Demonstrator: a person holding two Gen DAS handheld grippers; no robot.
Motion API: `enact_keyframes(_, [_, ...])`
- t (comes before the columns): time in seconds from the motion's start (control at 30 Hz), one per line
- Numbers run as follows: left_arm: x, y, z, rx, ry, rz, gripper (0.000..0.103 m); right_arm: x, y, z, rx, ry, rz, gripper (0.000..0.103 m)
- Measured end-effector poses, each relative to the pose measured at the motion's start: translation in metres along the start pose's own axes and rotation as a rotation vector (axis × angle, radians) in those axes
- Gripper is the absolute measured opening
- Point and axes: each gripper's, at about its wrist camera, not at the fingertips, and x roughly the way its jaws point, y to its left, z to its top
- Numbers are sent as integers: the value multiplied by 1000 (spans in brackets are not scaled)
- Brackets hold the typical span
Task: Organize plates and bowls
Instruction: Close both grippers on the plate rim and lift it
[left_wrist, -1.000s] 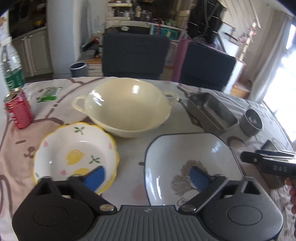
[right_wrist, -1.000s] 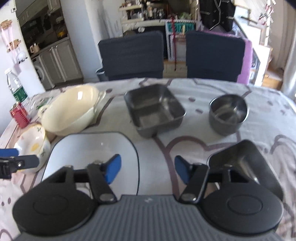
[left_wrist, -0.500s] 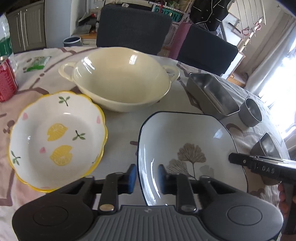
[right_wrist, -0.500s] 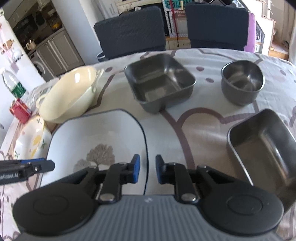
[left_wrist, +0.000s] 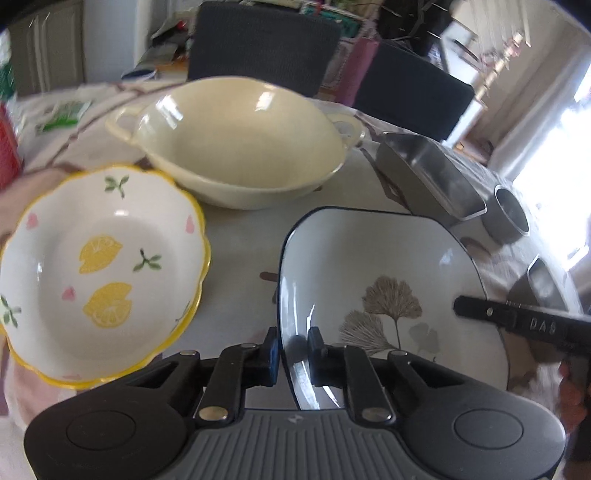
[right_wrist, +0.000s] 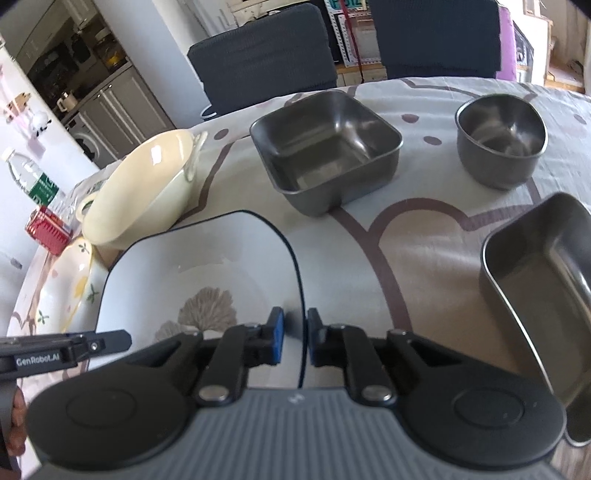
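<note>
the near edge of the plate (left_wrist: 388, 258) is hidden behind the left gripper (left_wrist: 293, 349) body, and likewise behind the right gripper (right_wrist: 293, 341) in the right wrist view. the lemon bowl (left_wrist: 99, 266) runs off the left edge; in the right wrist view it is mostly covered by the plate. the red can (left_wrist: 7, 155) and the bottle (left_wrist: 5, 77) are cut by the left edge and blurred. the oblong tin (right_wrist: 539, 291) is cut by the right edge and partly hidden behind the gripper body. only fingertips of a hand (left_wrist: 570, 391) show at the right edge. whether the pads press the plate's rim cannot be told.
</note>
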Motion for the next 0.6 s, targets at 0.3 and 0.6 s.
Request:
enact_keyframes(0.3, [-7,-1,-4,31,3,-7,17,-7,3,-8,-16,-7,-9,15])
enact_keyframes(0.6, [-77,-15,-1,65,-100,-24,17,-66,27,-7,-58,-95,-25,15])
